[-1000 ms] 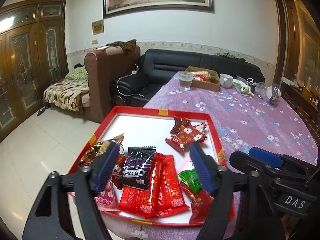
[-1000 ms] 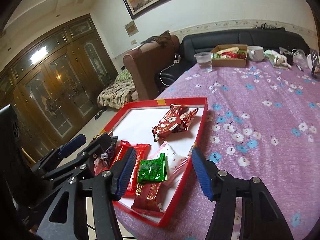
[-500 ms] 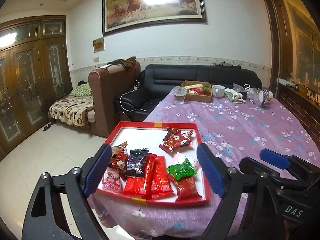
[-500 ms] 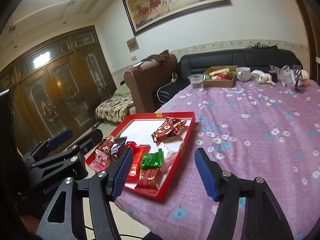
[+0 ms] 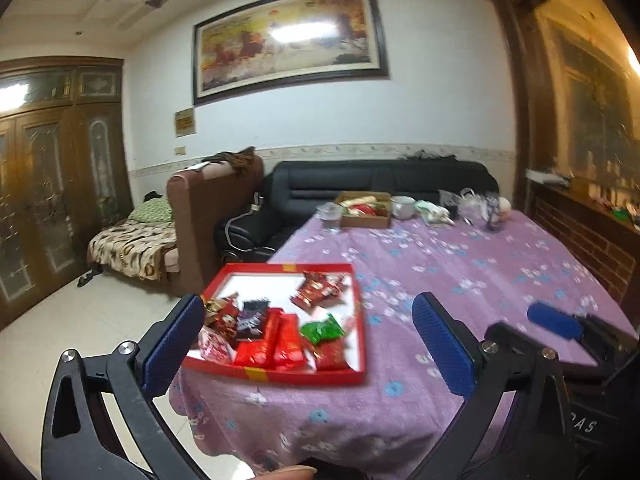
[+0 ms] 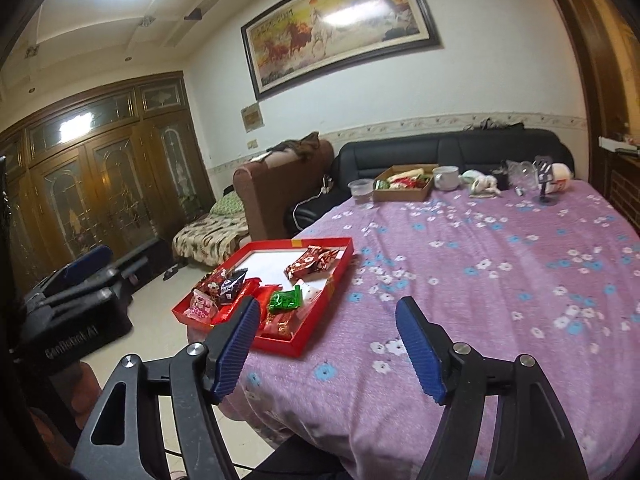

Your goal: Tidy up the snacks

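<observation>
A red tray (image 5: pixel 280 376) sits at the near left corner of the purple flowered table (image 5: pixel 460 264). It holds several snack packets: red bars (image 5: pixel 280 340), a green packet (image 5: pixel 322 329), a dark packet (image 5: pixel 252 318) and red patterned packets (image 5: pixel 320 288). My left gripper (image 5: pixel 308 344) is open and empty, held back from the table edge. My right gripper (image 6: pixel 326 346) is open and empty, back from the table to the right of the tray (image 6: pixel 320 300). The green packet (image 6: pixel 285 300) shows there too.
A cardboard box of snacks (image 6: pixel 404 186), a clear plastic cup (image 6: pixel 358 190), a white mug (image 6: pixel 446 178) and small clutter stand at the table's far end. A black sofa (image 5: pixel 380 184) and a brown armchair (image 5: pixel 208 220) lie beyond. Tiled floor is to the left.
Both grippers have pulled back and up away from the tray, so it looks smaller and farther. Both jaws stay open and empty. The snacks have not moved.
</observation>
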